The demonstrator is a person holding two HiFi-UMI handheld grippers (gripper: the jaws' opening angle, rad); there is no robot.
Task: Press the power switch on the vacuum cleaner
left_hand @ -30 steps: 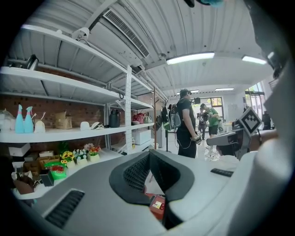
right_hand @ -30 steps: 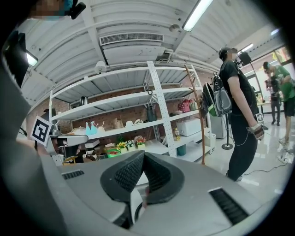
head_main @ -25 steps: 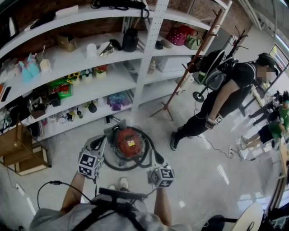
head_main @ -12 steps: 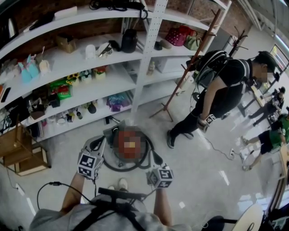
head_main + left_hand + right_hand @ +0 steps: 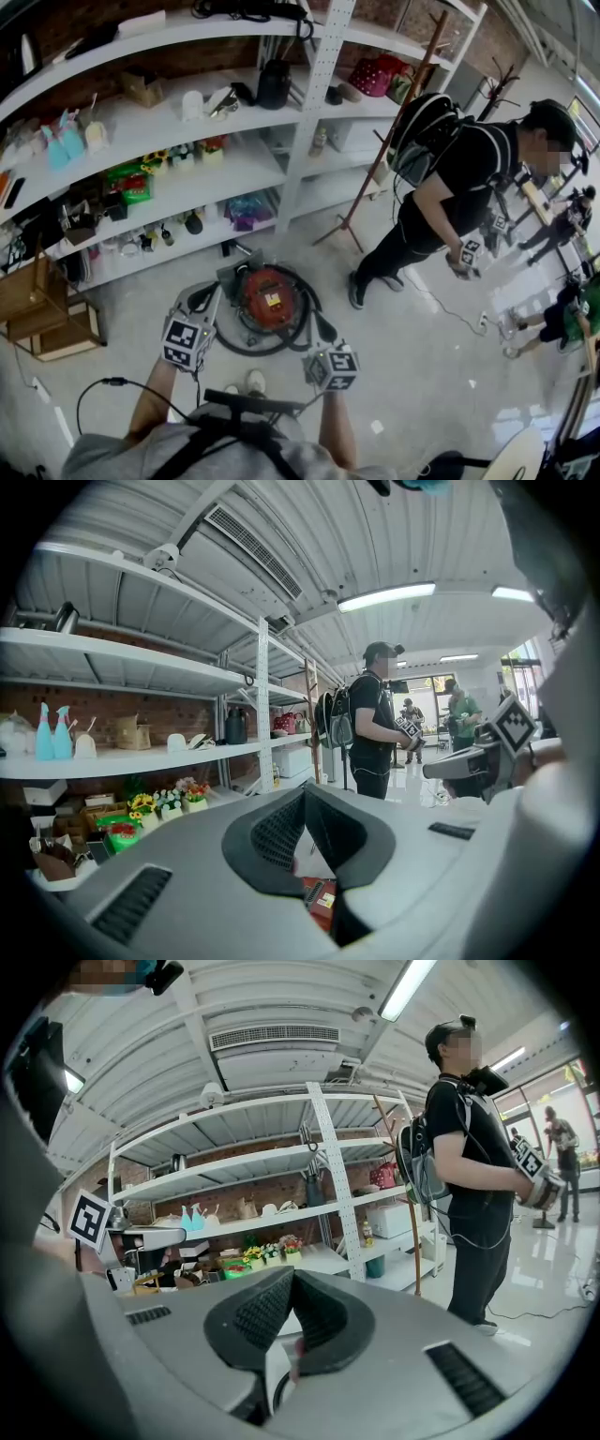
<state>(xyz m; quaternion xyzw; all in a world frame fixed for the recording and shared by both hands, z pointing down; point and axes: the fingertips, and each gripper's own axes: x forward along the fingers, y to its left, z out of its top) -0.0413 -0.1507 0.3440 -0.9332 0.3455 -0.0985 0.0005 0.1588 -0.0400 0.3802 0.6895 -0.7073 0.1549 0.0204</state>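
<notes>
The vacuum cleaner [image 5: 267, 298] is a red round canister on the floor, ringed by its black hose [image 5: 309, 330]. It lies just ahead of both grippers in the head view. My left gripper [image 5: 206, 300] hangs at the canister's left edge, and its jaws meet at the tips with nothing in them. My right gripper [image 5: 324, 330] hovers over the hose at the canister's lower right, also shut and holding nothing. In the left gripper view, the left gripper [image 5: 305, 794] shows a bit of the red vacuum cleaner [image 5: 319, 900] through the gap below the pads. The right gripper [image 5: 292, 1279] points at the shelves. No switch can be made out.
A white shelving unit [image 5: 309, 122] full of small items stands behind the vacuum. A person with a backpack [image 5: 450, 187] stands at the right beside a leaning wooden coat stand [image 5: 384, 150]. A wooden crate [image 5: 37, 309] sits left, and a black cable [image 5: 112, 382] lies by my left arm.
The person at the right has shifted further right and turned. Both grippers and the vacuum cleaner stay where they were.
</notes>
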